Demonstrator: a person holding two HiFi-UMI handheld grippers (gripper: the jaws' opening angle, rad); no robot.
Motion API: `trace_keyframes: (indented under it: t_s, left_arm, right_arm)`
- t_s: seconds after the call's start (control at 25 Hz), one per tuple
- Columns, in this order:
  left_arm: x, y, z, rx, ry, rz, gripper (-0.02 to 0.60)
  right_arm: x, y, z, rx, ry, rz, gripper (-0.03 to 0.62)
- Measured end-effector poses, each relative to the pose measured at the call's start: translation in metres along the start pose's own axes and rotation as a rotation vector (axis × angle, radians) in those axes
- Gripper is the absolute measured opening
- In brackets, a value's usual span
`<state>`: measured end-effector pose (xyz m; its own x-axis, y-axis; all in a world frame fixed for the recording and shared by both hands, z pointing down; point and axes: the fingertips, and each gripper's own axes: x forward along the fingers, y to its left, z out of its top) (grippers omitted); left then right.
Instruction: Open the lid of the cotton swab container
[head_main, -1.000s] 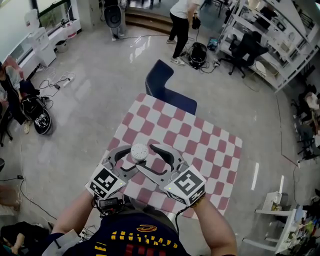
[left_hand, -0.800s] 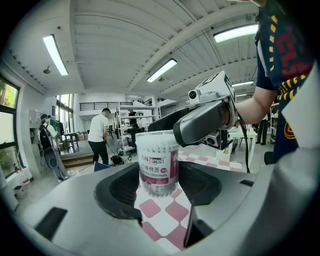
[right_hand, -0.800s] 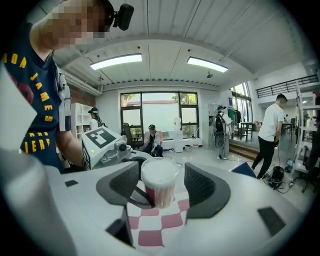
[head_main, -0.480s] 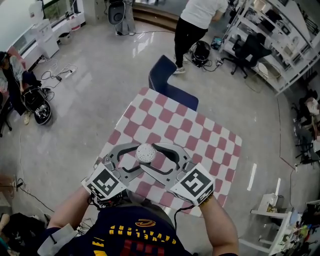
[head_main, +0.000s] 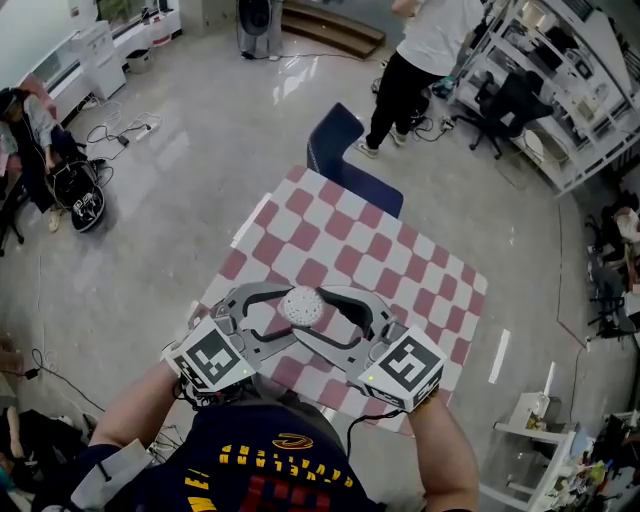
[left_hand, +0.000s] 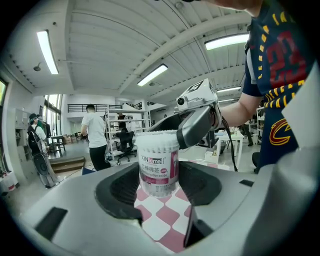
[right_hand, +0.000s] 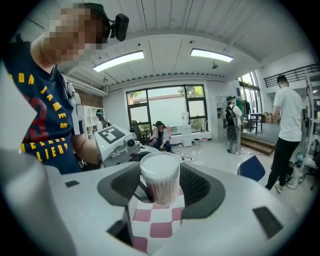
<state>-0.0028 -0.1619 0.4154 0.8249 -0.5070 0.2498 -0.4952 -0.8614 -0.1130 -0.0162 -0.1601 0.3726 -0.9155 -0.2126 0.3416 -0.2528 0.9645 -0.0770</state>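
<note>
I hold the cotton swab container (head_main: 302, 306) above the checked table (head_main: 420, 270); my left gripper (head_main: 283, 318) has its fingers closed round the body; my right gripper (head_main: 318, 315) pinches the lid (right_hand: 159, 164); since a second ago both grips look unchanged and the lid seems still seated, so the opening pull is not yet made.

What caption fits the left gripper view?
Left gripper clamps a cotton swab tub over checked cloth; right gripper grips its top.
</note>
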Motion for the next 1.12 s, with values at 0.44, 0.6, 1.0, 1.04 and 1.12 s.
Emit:
trace_keyframes:
  t_s: [0.44, 0.6, 1.0, 1.04, 1.12]
  left_arm:
    - [0.001, -0.001, -0.006, 0.001, 0.005, -0.044, 0.244]
    - [0.001, -0.001, -0.008, -0.005, 0.003, -0.053, 0.244]
    - [0.0, -0.007, -0.012, -0.024, -0.007, -0.071, 0.244]
    - [0.0, -0.008, -0.012, -0.025, -0.007, -0.071, 0.244]
    - [0.001, -0.009, -0.013, -0.027, -0.008, -0.071, 0.244]
  right_arm:
    - [0.0, -0.004, -0.007, 0.173, 0.013, 0.042, 0.241]
    - [0.0, -0.006, -0.006, 0.234, 0.01, 0.051, 0.239]
    - [-0.005, -0.009, 0.001, 0.391, -0.044, 0.061, 0.241]
    - [-0.007, -0.01, 0.003, 0.392, -0.054, 0.055, 0.241]
    - [-0.01, -0.013, 0.007, 0.388, -0.074, 0.046, 0.241]
